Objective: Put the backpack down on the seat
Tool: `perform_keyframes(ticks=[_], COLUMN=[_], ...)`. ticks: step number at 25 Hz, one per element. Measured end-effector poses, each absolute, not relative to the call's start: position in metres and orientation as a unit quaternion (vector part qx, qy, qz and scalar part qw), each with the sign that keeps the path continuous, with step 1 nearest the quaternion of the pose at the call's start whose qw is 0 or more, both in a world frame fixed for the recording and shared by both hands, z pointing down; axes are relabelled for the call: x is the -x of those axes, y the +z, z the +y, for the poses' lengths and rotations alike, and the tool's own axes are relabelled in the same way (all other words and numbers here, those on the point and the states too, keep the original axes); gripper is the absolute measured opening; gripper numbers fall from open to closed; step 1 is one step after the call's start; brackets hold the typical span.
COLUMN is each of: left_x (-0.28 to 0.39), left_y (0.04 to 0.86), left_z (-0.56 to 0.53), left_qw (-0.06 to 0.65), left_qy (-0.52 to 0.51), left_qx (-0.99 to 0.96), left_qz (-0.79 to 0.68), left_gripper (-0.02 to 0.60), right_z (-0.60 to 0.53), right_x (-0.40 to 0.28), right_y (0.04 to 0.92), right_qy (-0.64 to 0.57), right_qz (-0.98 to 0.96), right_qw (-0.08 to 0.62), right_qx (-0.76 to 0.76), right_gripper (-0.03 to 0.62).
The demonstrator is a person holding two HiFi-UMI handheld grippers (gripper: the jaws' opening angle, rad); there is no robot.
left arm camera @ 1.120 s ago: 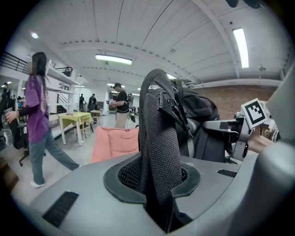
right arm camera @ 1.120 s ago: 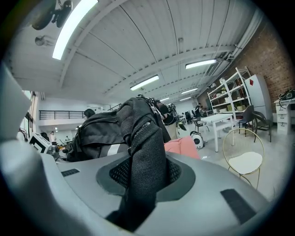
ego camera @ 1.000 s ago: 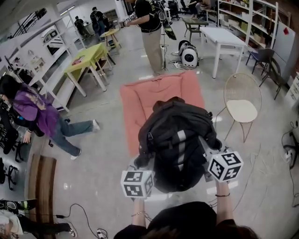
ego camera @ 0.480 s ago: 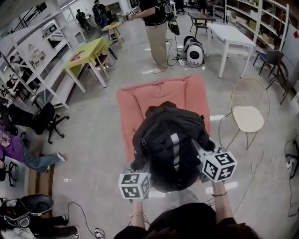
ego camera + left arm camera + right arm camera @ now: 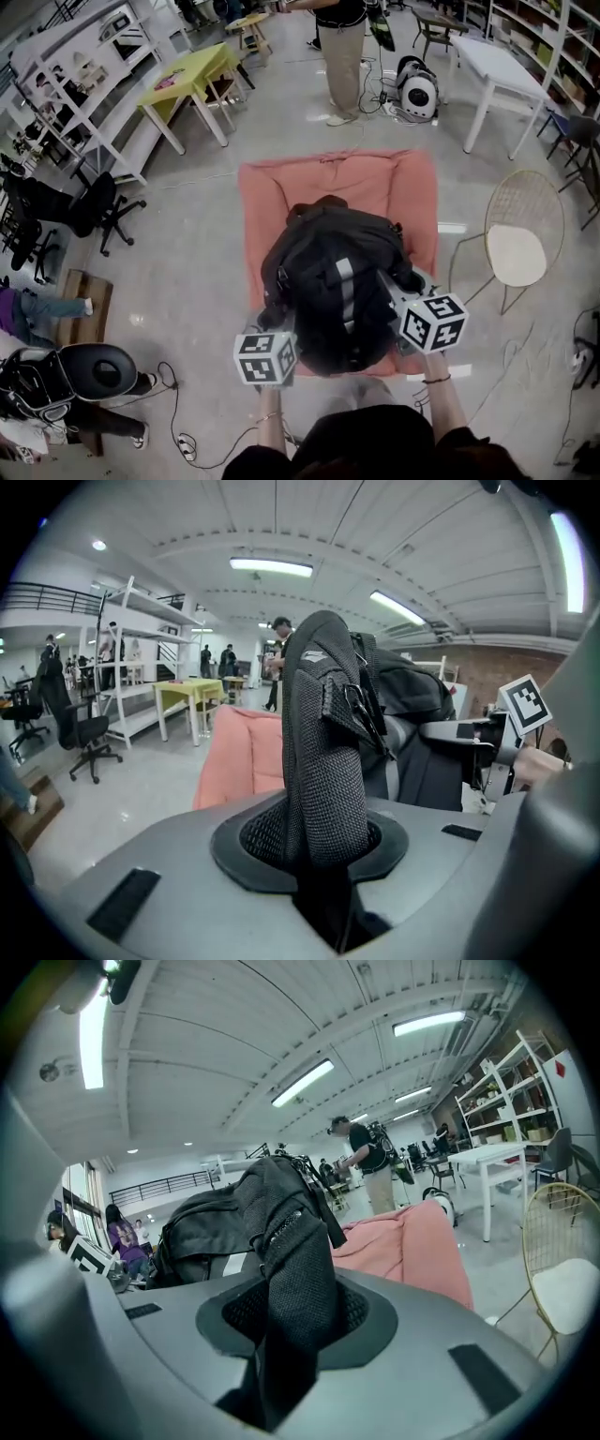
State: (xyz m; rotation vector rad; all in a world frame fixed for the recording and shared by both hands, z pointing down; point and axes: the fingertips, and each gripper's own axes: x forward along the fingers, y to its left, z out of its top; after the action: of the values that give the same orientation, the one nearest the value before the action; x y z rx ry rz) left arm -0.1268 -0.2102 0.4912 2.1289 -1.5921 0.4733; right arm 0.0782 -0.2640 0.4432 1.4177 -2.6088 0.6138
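A black backpack (image 5: 333, 281) with a grey stripe hangs over the near half of a salmon-pink cushioned seat (image 5: 272, 202) on the floor. My left gripper (image 5: 267, 349) is shut on its black mesh shoulder strap (image 5: 323, 761), which runs up between the jaws. Over on the other side, my right gripper (image 5: 424, 323) is shut on the second mesh strap (image 5: 295, 1283). Both marker cubes sit at the bag's near corners. The pink seat (image 5: 239, 757) also shows behind the strap in the left gripper view, and the seat (image 5: 412, 1241) lies to the right in the right gripper view.
A wire chair (image 5: 520, 239) with a white pad stands right of the seat. A white table (image 5: 502, 70), a yellow table (image 5: 192, 84) and a standing person (image 5: 342, 52) are beyond it. An office chair (image 5: 80, 206) and cables (image 5: 187, 427) are at left.
The view has moved forward: the backpack and both grippers now sit over the pink seat, which appears larger. The person in purple at left has dropped out of sight.
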Motion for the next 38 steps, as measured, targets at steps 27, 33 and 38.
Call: perform_keyframes(ticks=[27, 33, 38], left_x=[0.159, 0.162, 0.167], left_y=[0.626, 0.642, 0.649], left_z=[-0.321, -0.338, -0.361], left_qw=[0.312, 0.312, 0.304], left_qy=[0.214, 0.211, 0.206], left_qx=[-0.738, -0.729, -0.718], left_qz=[-0.559, -0.571, -0.591], left_gripper=[0.098, 0.098, 0.104], right_z=[-0.389, -0.409, -0.433], right_x=[-0.038, -0.036, -0.034], right_y=[0.585, 0.603, 0.613], right_qy=[0.269, 0.262, 0.26], right_qz=[-0.836, -0.835, -0.83], right_qw=[0.133, 0.146, 0.148], right_qx=[-0.458, -0.461, -0.471], right_gripper=[0.1, 0.1, 0.1])
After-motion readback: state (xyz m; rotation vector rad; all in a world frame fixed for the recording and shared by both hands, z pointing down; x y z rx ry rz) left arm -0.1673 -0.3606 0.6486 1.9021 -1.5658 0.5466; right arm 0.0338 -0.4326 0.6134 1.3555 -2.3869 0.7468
